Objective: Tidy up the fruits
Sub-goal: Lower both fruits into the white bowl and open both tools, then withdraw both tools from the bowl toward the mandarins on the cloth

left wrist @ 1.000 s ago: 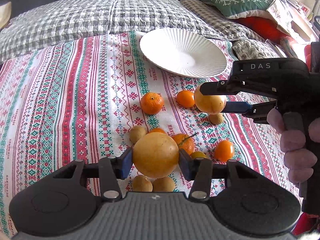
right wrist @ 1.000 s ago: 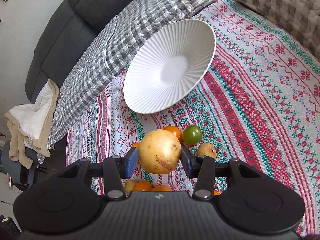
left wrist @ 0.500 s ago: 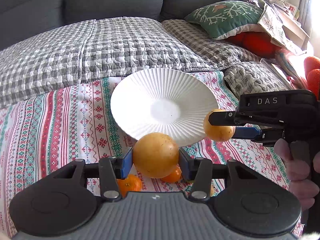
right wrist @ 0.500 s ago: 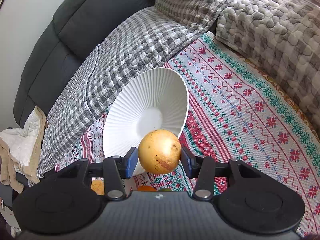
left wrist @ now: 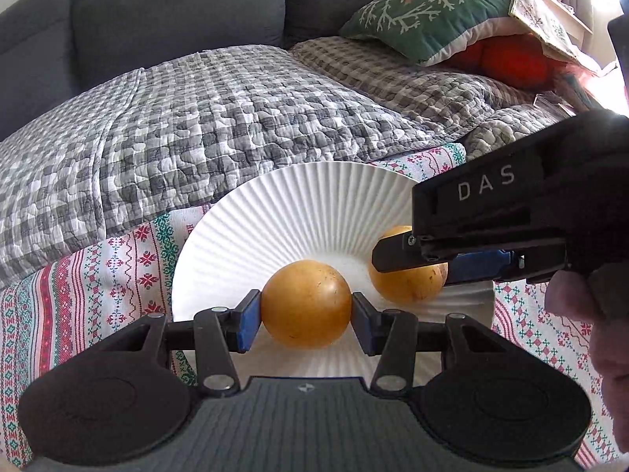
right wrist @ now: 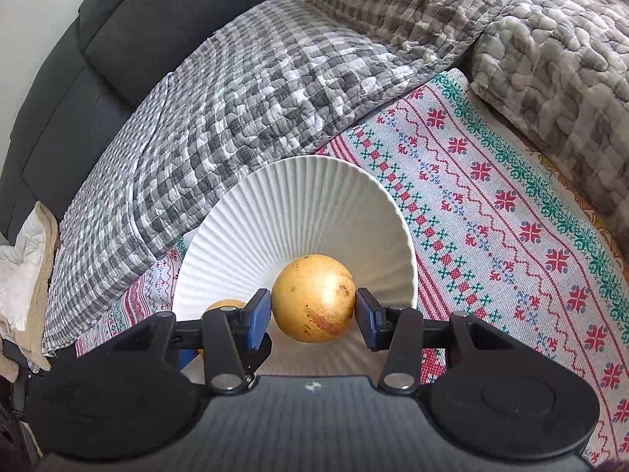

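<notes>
A white ribbed plate [left wrist: 314, 204] lies on the patterned cloth; it also shows in the right wrist view [right wrist: 298, 204]. My left gripper [left wrist: 306, 316] is shut on a round yellow-orange fruit [left wrist: 306, 303], held low over the plate's near part. My right gripper [right wrist: 313, 310] is shut on a second yellow fruit with brown spots [right wrist: 313, 297], held over the plate's right side. In the left wrist view that fruit [left wrist: 405, 285] and the right gripper body [left wrist: 511, 212] come in from the right. The left fruit's top [right wrist: 225, 303] peeks behind the right gripper's left finger.
The red, green and white patterned cloth [right wrist: 491, 196] covers the bed. A grey checked quilt [left wrist: 196, 118] lies behind the plate. Pillows [left wrist: 432, 11] are piled at the back right. The other fruits are out of view.
Both grippers have carried their fruits away from the fruit pile and forward to above the plate. The plate now fills the middle of both views.
</notes>
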A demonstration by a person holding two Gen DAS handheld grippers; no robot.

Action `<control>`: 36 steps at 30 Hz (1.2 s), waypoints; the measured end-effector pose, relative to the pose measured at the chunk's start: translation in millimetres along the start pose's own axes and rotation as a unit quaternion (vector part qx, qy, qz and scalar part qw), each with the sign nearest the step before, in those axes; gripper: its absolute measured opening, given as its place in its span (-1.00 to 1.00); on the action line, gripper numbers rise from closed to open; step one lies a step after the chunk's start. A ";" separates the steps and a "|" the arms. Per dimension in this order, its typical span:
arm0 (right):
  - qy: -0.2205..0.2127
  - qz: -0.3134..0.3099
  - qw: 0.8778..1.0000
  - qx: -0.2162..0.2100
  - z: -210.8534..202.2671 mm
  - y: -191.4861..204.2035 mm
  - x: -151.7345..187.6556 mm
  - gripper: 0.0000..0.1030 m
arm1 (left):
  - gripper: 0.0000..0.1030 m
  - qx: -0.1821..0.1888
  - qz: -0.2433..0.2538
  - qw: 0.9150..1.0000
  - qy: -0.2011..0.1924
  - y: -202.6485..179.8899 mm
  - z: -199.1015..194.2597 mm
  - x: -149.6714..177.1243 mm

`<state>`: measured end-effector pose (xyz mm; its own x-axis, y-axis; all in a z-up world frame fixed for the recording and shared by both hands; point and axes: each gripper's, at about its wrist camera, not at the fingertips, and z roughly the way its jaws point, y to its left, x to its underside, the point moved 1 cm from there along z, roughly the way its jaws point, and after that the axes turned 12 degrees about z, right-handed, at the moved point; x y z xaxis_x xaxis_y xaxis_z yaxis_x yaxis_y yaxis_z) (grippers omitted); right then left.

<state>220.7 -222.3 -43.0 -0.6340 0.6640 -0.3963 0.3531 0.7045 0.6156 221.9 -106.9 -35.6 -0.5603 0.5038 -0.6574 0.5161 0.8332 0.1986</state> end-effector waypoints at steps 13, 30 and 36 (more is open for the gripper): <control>0.002 -0.017 1.000 0.017 5.3 9.9 -1.6 -0.18 | -0.20 0.000 0.017 1.000 0.014 -0.1 10.0 0.3; -0.022 -0.014 1.000 -0.004 -63.7 2.2 19.3 0.55 | 0.68 0.000 -0.016 1.000 -0.006 -1.1 -60.5 11.8; -0.025 -0.028 0.999 0.004 -85.8 -1.6 40.6 0.63 | 0.75 -0.003 -0.028 1.000 -0.004 -4.0 -89.3 30.1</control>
<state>135.4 -217.9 -1.7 -0.6180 0.6348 -0.4638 0.3235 0.7430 0.5859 145.1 -74.8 8.7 -0.5829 0.4554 -0.6730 0.4803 0.8611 0.1666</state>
